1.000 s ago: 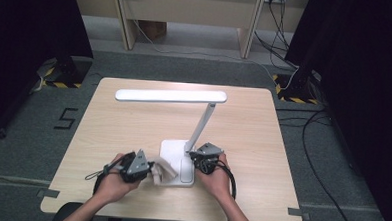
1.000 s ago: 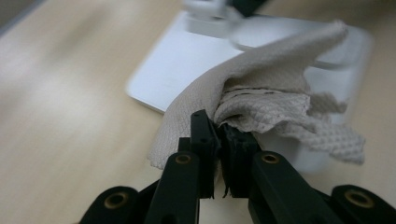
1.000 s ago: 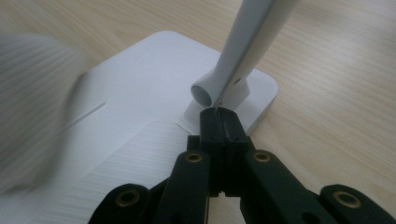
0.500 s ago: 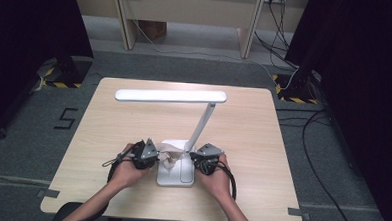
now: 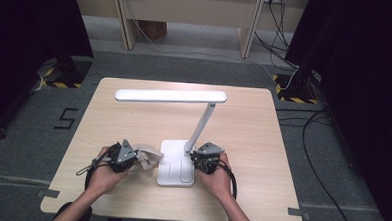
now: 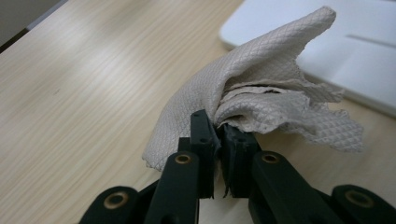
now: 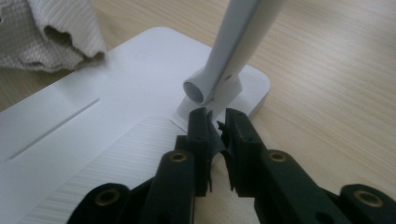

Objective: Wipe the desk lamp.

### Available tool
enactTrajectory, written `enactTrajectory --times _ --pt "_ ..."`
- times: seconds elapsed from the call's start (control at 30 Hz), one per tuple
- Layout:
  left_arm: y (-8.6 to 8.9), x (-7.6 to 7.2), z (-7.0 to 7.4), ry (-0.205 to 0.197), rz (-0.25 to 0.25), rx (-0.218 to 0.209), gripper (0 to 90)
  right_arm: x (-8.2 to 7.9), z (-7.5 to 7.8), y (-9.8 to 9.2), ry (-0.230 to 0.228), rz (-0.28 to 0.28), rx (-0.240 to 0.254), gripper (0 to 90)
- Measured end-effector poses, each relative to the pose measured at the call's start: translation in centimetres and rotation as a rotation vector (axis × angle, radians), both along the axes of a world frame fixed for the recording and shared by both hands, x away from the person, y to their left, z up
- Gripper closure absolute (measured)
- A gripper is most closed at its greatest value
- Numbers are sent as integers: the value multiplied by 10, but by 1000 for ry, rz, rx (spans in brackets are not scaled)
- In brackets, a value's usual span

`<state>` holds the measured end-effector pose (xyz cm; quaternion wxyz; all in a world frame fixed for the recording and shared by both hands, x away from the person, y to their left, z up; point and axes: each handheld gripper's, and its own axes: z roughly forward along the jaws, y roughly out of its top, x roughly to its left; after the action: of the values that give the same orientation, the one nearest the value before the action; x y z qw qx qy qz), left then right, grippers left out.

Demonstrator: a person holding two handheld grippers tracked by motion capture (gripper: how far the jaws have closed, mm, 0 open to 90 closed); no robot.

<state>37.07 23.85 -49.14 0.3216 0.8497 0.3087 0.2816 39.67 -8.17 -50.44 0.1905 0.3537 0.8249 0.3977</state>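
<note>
A white desk lamp stands on the wooden table (image 5: pixel 108 116), its flat base (image 5: pixel 174 169) near the front edge and its long head (image 5: pixel 170 96) pointing left. My left gripper (image 5: pixel 133 157) is shut on a crumpled beige cloth (image 5: pixel 148 157) just left of the base. The left gripper view shows the cloth (image 6: pixel 261 79) bunched between the jaws of that gripper (image 6: pixel 218 125), with the base (image 6: pixel 355 51) beyond. My right gripper (image 7: pixel 217 119) hovers over the base (image 7: pixel 107 135) just short of the arm's hinge (image 7: pixel 198 91). Its jaws have just been opening; nothing sits in the narrow gap.
The lamp arm (image 5: pixel 201 125) slants up from the base's right rear corner. Bare table lies left, right and behind the lamp. Cables (image 5: pixel 286 69) and dark stands sit on the floor beyond the table.
My left gripper carried the cloth right onto the lamp base, then drew back left to the base's edge. The right hand stayed by the hinge.
</note>
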Motion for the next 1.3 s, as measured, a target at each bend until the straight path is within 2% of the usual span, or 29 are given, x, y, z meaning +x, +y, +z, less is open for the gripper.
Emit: enactTrajectory --times 0.07,0.13,0.3,0.5,0.57,0.6,0.63,0.67,0.73,0.77,0.83,0.87,0.93,0.97,1.03,1.1,1.17,1.3 --pt "8 3 -2 -8 37 4 833 1 1 -3 5 -12 6 724" --pt "16 4 -3 -15 80 0 831 1 1 -6 3 -28 15 706" --pt "31 8 -5 -31 138 29 827 1 5 -19 -7 -60 24 681" --pt "41 9 -11 -26 169 41 819 -4 9 -42 -12 -105 26 675" --pt "44 11 -12 -37 173 43 818 -5 10 -49 -11 -117 24 675" --pt "44 11 -12 -25 183 49 817 -6 9 -53 -9 -124 24 675" --pt "45 12 -13 -32 173 54 813 -7 9 -55 -7 -132 22 675" --pt "44 11 -14 -18 184 47 808 -6 9 -58 -6 -132 22 674" --pt "43 13 -15 -21 164 47 796 -7 8 -60 1 -140 29 673" --pt "42 12 -16 -6 172 32 792 -7 7 -61 7 -147 34 671" --pt "41 12 -16 -1 158 28 780 -6 6 -62 1 -143 29 669" --pt "40 14 -16 -13 138 32 778 -7 6 -63 2 -143 28 668" --pt "37 14 -17 6 136 8 772 -7 4 -63 10 -148 30 667" --pt "37 15 -17 -6 117 9 772 -7 4 -63 8 -150 30 666" --pt "34 15 -17 13 115 -10 771 -7 4 -64 10 -152 30 665" --pt "33 16 -17 4 98 -8 759 -7 4 -65 17 -160 31 664" --pt "33 15 -17 12 97 -26 716 -7 3 -67 17 -162 32 661" --pt "35 11 -10 -10 87 -65 581 -7 3 -69 11 -160 30 655"
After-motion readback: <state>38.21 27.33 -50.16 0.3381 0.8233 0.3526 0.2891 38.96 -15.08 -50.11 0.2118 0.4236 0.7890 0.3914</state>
